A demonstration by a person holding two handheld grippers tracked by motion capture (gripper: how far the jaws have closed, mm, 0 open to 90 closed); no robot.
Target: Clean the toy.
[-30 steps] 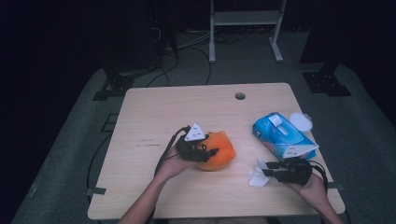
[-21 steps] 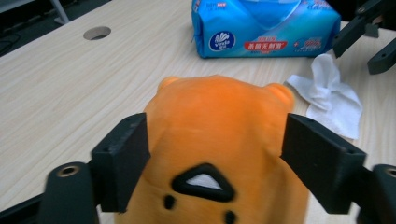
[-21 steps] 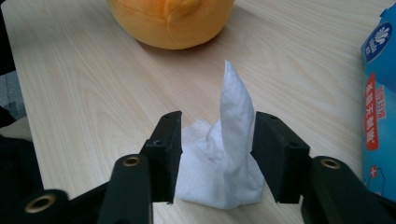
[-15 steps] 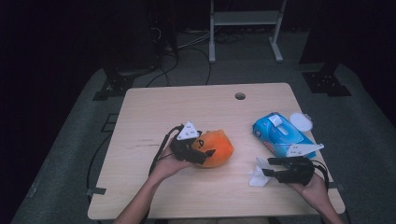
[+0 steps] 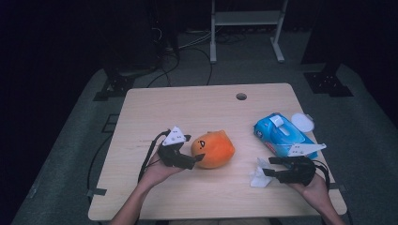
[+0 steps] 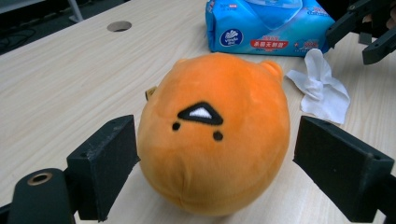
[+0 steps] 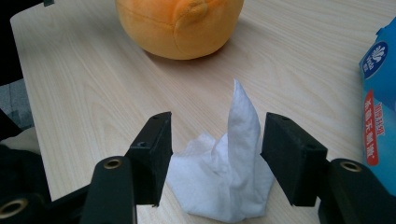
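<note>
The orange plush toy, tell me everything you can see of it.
The round orange plush toy looks soft and fuzzy, with two small ears, black dot eyes, a black-and-white triangular mark and visible seams. It rests on the pale wooden table, left of the crumpled white tissue, between the left gripper's open jaws, untouched.

it looked like a dark lab or test room. a plain wooden table point(image 5: 155, 105) with a cable hole point(image 5: 241, 96) stood on grey carpet point(image 5: 70, 154). black cables point(image 5: 187, 44) ran over the floor, near black stand feet point(image 5: 327, 83) and a white metal frame point(image 5: 246, 18).
</note>
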